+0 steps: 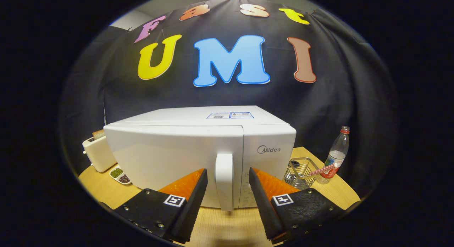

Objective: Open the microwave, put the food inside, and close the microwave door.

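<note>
A white microwave (177,147) stands on the wooden table (227,225) with its door closed. Its vertical white door handle (224,181) lies straight ahead, in the gap between my two fingers. My gripper (227,174) is open, one finger on each side of the handle and neither pressing on it. Nothing is held between the fingers. I cannot pick out the food for certain; a small white dish (120,176) with green and dark contents sits left of the microwave.
A cream toaster (98,153) with a slice of bread stands behind the dish at the left. Right of the microwave are a wire basket (301,172) and a clear plastic bottle (336,156) with a red cap.
</note>
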### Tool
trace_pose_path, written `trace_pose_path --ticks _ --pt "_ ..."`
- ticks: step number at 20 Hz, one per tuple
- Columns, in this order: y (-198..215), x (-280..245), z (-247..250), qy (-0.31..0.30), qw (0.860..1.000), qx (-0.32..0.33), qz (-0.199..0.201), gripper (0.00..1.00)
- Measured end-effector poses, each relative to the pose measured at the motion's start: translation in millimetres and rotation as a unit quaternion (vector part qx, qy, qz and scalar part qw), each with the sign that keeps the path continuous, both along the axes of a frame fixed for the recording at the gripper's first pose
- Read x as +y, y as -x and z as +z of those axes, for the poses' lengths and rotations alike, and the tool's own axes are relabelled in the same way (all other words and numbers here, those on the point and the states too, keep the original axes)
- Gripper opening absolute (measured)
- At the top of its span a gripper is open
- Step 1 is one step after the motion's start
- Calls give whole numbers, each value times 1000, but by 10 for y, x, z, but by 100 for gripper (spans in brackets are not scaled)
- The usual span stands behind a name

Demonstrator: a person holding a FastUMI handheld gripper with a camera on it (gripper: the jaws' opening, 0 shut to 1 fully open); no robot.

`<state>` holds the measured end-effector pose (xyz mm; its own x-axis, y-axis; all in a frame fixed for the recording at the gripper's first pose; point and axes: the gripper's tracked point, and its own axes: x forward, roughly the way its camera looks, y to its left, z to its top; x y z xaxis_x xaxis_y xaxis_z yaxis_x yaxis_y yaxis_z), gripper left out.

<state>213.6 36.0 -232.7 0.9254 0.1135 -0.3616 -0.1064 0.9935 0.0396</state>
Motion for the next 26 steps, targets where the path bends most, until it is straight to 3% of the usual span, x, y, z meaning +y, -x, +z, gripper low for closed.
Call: trace_pose_path --ticks 1,2,3,4,6,9,10,14,19,26 --pt "-17 -35 -65 6 1000 8 -6 75" --pt "-16 -25 -84 1 1000 13 -4 60" --pt "-20 -19 -139 -1 1000 20 -6 53" --pt "-31 34 -145 -13 1000 21 6 53" --pt "-27 64 -137 2 1000 17 1 28" --pt "-37 62 -130 8 1000 21 -8 21" --pt "-41 56 -117 6 1000 23 -10 12" --pt "17 70 -112 20 999 31 14 12" --pt "459 123 -69 63 997 15 28 12" --pt "1010 355 -28 20 998 45 42 12"
